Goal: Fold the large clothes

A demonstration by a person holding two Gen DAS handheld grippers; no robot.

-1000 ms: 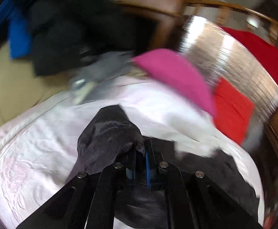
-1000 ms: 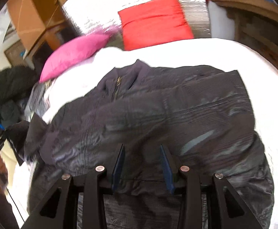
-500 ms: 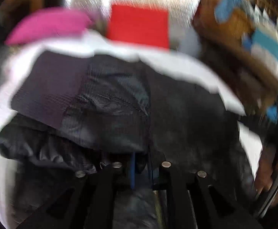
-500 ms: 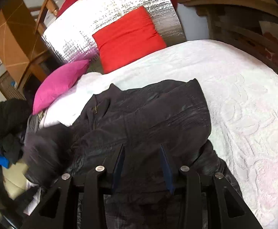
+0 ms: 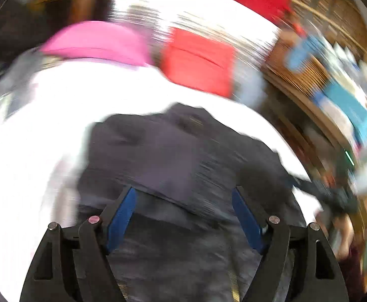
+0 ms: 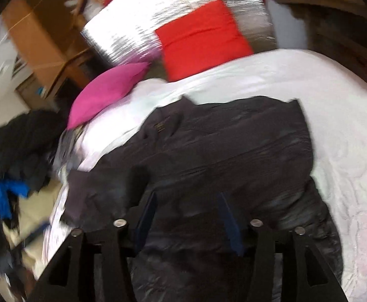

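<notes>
right wrist view shows the dark jacket [image 6: 233,156] on the white bed [image 6: 334,130], collar toward the pink pillow [image 6: 108,90], long axis running from that pillow back under the right hand-held gripper [image 6: 187,216], spread and empty. the left hand-held gripper [image 5: 183,214], also spread, hovers directly over the jacket's near part; both seem equally near.

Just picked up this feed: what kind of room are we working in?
Most likely a bedroom. The dark jacket lies on a white bedspread, with a pink pillow and a red cushion at its head.
</notes>
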